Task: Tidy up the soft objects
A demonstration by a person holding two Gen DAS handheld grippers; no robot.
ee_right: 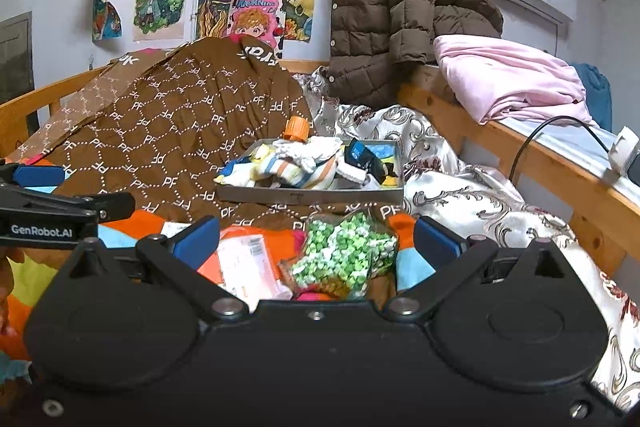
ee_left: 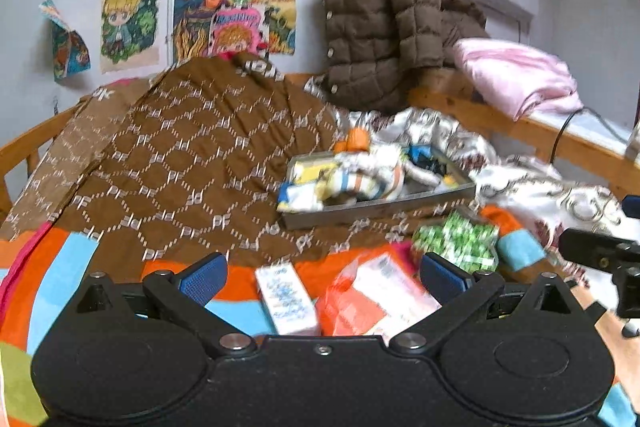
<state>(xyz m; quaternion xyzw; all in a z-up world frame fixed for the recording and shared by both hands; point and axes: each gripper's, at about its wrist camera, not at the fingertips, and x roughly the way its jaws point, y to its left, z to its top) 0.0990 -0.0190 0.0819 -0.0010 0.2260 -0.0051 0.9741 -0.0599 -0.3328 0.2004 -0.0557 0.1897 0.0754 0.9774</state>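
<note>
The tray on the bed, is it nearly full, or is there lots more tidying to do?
Partly done: the grey tray already holds striped socks and other small cloth bits. Nothing is in hand; the left claw and right claw are both open. Still lying loose on the blanket are the green-and-white packet, the orange packet and the small white box.

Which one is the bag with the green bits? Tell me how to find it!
Find the grey tray full of socks on the brown blanket. Just in front of it, on the orange and blue cover, lies a clear bag between the right gripper fingers. It alone is stuffed with small green and white pieces; the packet beside it is flat, pink and white.
</note>
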